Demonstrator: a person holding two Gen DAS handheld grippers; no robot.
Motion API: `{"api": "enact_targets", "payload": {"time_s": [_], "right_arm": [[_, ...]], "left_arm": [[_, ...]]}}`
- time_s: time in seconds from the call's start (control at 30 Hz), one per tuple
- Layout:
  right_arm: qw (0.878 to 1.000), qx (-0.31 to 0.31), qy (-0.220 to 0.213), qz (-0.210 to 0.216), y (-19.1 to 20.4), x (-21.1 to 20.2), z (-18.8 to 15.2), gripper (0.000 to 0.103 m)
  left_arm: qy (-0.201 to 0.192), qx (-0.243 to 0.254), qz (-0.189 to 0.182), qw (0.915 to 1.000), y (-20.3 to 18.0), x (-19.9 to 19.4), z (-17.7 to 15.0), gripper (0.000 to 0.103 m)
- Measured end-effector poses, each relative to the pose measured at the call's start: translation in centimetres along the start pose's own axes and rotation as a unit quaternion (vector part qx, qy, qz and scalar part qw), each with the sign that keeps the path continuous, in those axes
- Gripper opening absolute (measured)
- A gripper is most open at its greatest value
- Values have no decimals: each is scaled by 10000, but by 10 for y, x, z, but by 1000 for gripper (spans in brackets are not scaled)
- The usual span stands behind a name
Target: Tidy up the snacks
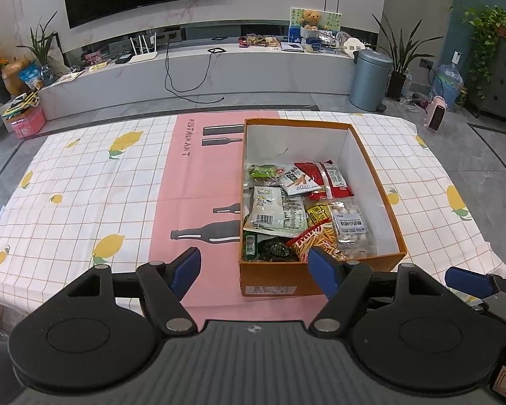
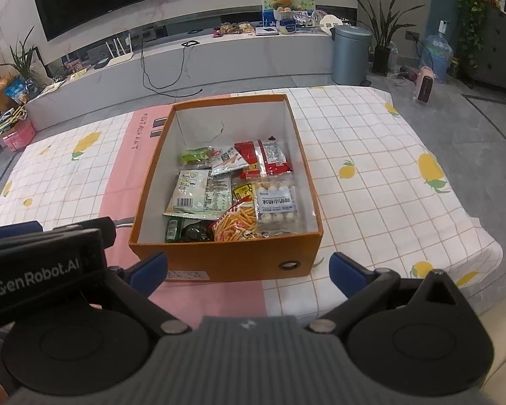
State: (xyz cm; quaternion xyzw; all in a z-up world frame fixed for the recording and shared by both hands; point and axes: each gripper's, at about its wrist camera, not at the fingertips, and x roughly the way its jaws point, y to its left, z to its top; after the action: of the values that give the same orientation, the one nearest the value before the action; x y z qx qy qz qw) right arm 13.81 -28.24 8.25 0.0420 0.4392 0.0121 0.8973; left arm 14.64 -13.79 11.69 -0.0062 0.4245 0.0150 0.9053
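Observation:
An orange cardboard box (image 1: 384, 202) (image 2: 226, 256) with a white inside stands on the table. Several snack packets lie in its near half: a red packet (image 1: 327, 177) (image 2: 264, 158), a pale green packet (image 1: 273, 211) (image 2: 199, 194), a clear pack of white balls (image 1: 349, 227) (image 2: 275, 206) and a bag of orange sticks (image 1: 317, 239) (image 2: 237, 222). My left gripper (image 1: 254, 270) hangs open in front of the box's near left corner, with nothing between its blue pads. My right gripper (image 2: 249, 273) stands open before the box's near wall, also with nothing in it.
The table carries a checked lemon-print cloth (image 1: 84, 182) (image 2: 371, 168) with a pink strip. Beyond it run a low TV bench (image 1: 199, 67), a grey bin (image 1: 369, 79) and potted plants. The left gripper's body (image 2: 40, 266) shows at the right wrist view's left edge.

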Motion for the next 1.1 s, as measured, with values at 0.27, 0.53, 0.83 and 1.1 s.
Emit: {"api": "enact_targets", "payload": {"time_s": [0.27,0.53,0.83,1.1], "right_arm": [[9999,-85,55,-6,4,0,-2,99],[9999,-120,46,1,5,-2,-3,99],[9999,-147,45,26,9,-3,-5,99],[9999,-159,28,21,10,-3,-6,99]], "left_arm": [[82,-57,-45,9999,1,-1,-2,84],[100,-50,-58,9999,0,-2,-3,84],[101,-58,-48,9999,1,-3,-5,83],[91,-62,-41,9999,1,-3,-5,83]]}}
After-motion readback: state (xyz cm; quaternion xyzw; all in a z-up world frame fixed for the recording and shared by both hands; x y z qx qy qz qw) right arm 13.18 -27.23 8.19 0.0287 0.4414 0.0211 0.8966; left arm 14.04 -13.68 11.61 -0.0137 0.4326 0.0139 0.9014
